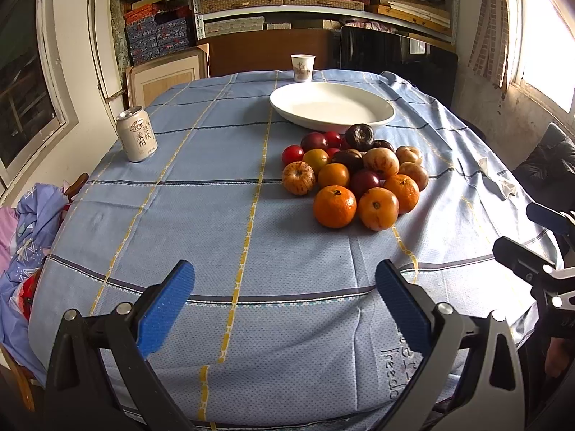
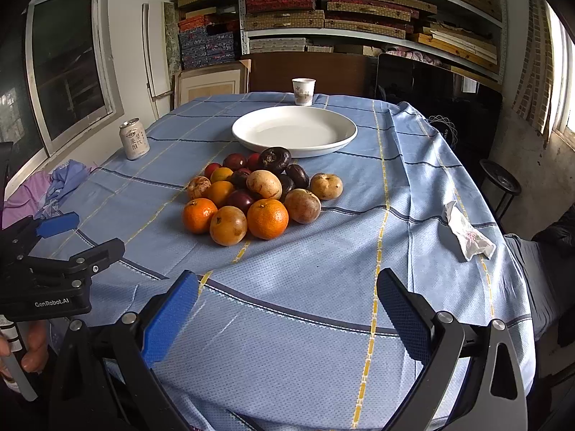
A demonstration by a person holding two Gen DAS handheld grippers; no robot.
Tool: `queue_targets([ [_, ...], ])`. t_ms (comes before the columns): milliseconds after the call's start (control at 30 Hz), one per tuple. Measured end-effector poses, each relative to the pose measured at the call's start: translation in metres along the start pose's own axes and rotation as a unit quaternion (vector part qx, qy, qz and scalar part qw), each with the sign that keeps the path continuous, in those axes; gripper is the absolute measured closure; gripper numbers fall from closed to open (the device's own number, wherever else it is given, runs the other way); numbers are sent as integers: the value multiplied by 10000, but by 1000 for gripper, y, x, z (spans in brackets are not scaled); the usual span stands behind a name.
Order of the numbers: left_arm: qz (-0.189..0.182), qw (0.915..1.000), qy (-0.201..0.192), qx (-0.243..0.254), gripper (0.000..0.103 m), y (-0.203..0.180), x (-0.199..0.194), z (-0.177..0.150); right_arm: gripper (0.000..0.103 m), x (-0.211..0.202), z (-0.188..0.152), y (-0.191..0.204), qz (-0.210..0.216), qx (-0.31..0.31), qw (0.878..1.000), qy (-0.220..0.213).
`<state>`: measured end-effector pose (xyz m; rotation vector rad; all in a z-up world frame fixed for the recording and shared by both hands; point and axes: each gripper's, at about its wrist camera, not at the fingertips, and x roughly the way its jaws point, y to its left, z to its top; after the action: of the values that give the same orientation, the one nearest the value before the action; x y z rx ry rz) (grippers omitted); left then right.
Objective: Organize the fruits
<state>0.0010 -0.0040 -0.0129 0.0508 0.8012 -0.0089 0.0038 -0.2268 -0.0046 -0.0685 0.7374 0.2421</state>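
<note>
Ribbed blue left hand-held gripper (image 1: 284, 294) pads agape; round fruits (image 1: 354, 176) beside glossy plate (image 1: 332, 105)

A drink can (image 1: 136, 134) is seen standing upright near the left edge of the table (image 1: 222, 222), which is covered by a blue checked cloth (image 2: 413, 186). A paper cup (image 2: 303, 91) is placed at the far edge. A crumpled tissue (image 2: 467, 231) is found lying toward the right edge. Shelves (image 2: 359, 7) stacked with flat boxes are seen behind.
</note>
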Motion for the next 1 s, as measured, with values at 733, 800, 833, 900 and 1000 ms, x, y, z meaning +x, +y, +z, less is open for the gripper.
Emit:
queue_targets([
  [733, -146, 9992, -334, -189, 4, 62, 45, 16, 31, 72, 18, 33, 808, -275, 9961, 212],
  [800, -266, 9989, -347, -163, 4, 62, 49, 16, 41, 82, 20, 39, 863, -438, 9950, 267],
  [833, -302, 9988, -362, -149, 4, 62, 50, 16, 45, 87, 21, 42, 902, -524, 9940, 315],
  [900, -413, 9983, -396, -105, 4, 62, 51, 15, 48, 95, 23, 48, 929, -741, 9922, 377],
  [1000, -481, 9981, -388, -58, 4, 60, 54, 13, 48, 101, 28, 58, 832, -1210, 9884, 391],
])
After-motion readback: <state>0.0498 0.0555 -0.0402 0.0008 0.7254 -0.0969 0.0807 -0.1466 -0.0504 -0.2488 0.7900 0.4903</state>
